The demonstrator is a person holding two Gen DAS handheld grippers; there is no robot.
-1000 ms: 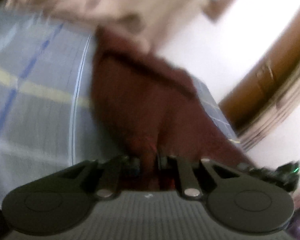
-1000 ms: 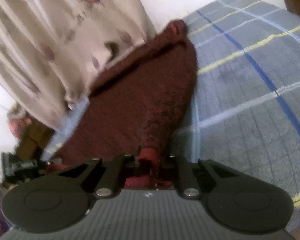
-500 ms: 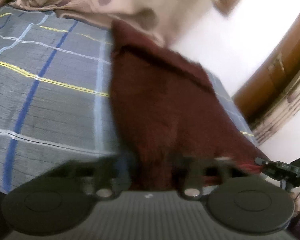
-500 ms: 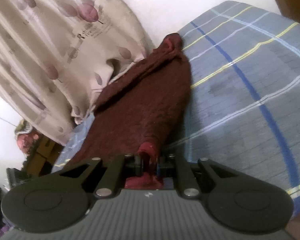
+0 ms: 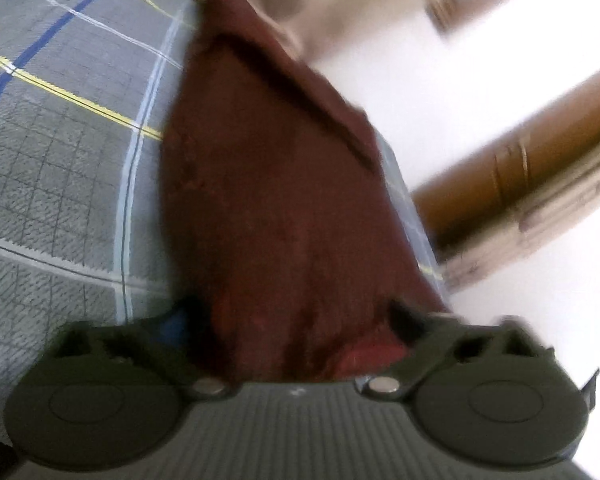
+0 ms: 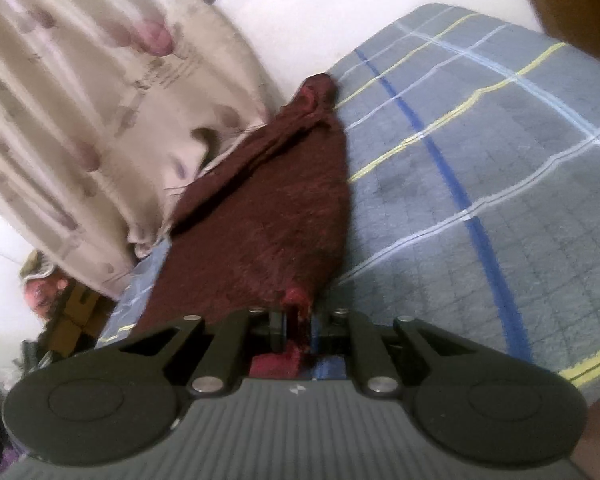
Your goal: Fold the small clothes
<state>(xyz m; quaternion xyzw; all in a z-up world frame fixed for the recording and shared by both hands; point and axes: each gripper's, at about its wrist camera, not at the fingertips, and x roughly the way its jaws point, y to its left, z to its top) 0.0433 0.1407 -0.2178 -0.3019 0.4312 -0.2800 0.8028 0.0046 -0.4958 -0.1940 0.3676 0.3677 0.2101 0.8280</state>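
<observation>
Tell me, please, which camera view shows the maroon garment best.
The right wrist view: the maroon garment lies there sharp and nearly whole on the plaid sheet, pinched by the right gripper. The left wrist view shows it blurred, its near edge hidden.

A bed under a grey-blue checked sheet [image 6: 480,168], lined in yellow, white and blue, fills the right of the right wrist view. A cream, leaf-printed curtain [image 6: 60,120] hangs upper left against a bright white wall [image 6: 320,4]. Brown wooden furniture [image 5: 520,176], blurred, shows right in the left view.
</observation>
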